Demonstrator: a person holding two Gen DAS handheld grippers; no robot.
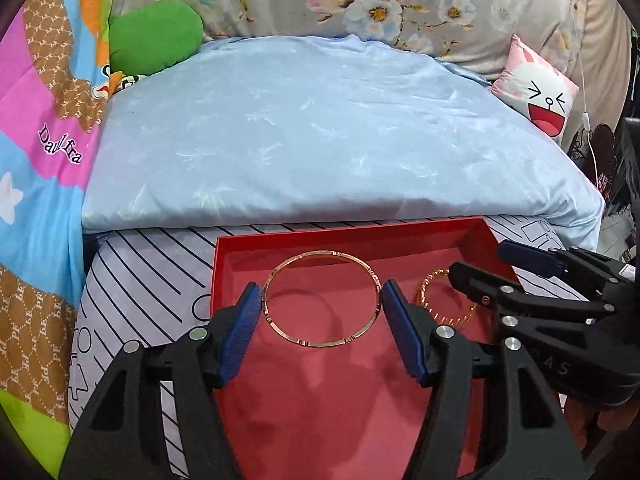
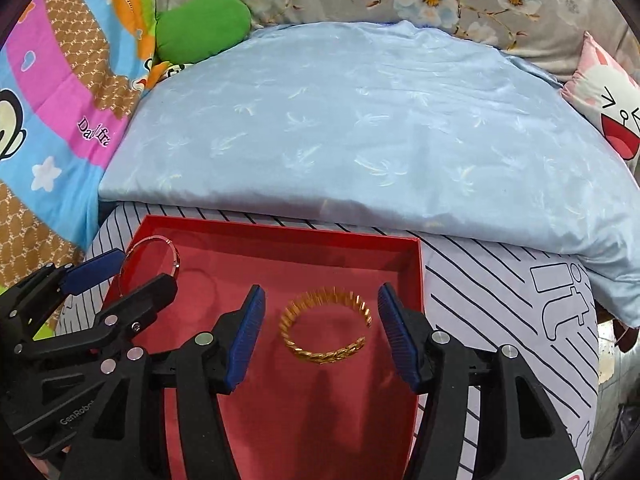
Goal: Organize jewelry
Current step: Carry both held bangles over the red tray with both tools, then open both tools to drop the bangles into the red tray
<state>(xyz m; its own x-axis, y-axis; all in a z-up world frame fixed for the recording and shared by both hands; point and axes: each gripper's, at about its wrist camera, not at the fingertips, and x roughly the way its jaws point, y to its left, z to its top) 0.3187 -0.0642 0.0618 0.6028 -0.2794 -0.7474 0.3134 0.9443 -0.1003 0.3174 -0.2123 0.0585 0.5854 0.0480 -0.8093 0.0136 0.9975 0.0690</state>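
Note:
A red tray (image 1: 344, 232) (image 2: 280, 226) lies on the striped sheet. My left gripper (image 1: 322, 300) is shut on a thin rose-gold bangle (image 1: 320, 256), its blue pads touching both sides, and holds it just over the tray floor, where its shadow shows. The bangle also shows in the right wrist view (image 2: 150, 242). A ribbed gold bracelet (image 2: 326, 326) (image 1: 430, 280) lies on the tray floor. My right gripper (image 2: 320, 306) is open, its pads on either side of that bracelet, apart from it.
A folded light-blue quilt (image 1: 320, 132) lies just behind the tray. A colourful blanket (image 1: 36, 160) is at the left, a green plush (image 1: 156, 36) at the back left, a pink cartoon pillow (image 1: 536, 88) at the back right.

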